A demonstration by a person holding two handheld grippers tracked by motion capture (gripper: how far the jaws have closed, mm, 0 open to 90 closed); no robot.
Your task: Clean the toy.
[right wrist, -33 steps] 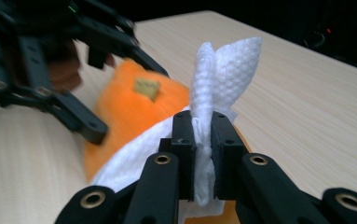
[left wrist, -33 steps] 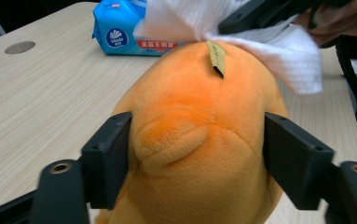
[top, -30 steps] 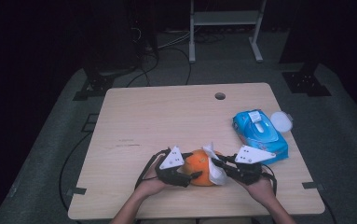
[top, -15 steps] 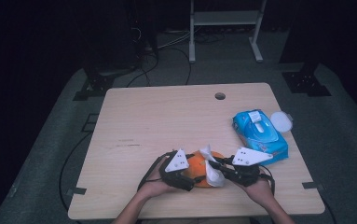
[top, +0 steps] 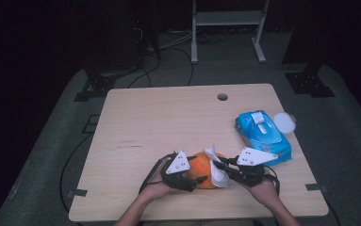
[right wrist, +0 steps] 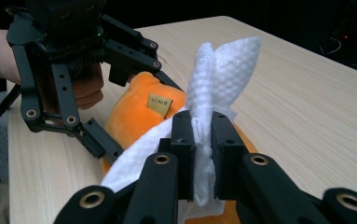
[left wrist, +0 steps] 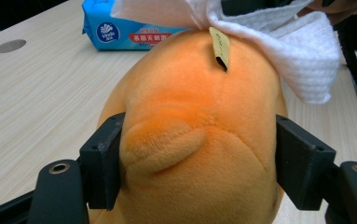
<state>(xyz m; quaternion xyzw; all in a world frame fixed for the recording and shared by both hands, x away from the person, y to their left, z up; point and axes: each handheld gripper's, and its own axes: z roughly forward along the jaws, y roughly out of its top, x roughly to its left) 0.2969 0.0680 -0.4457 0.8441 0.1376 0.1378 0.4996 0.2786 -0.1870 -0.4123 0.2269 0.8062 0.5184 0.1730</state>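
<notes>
**Wipe pressed on orange plush toy**

Little has shifted since the earlier frames: we see both hands at the same spot by the table's near edge, and the left gripper's (top: 193,181) jaws have just been closing a touch, with the toy between them.

We find the orange plush toy (left wrist: 199,140) lying on the wooden table (top: 168,122), near the front edge and between the two grippers. Our left gripper clamps it from both sides, the pads sinking into the fur. Our right gripper (right wrist: 202,154) has its jaws nearly together, pinching a folded white wet wipe (right wrist: 218,74) that rests on top of the toy, beside its small tan tag (right wrist: 160,105).

Well apart, toward the table's right side, lies the blue wet-wipe pack (top: 262,134), its round white lid (top: 284,123) flipped open; we cannot tell what remains inside.
</notes>
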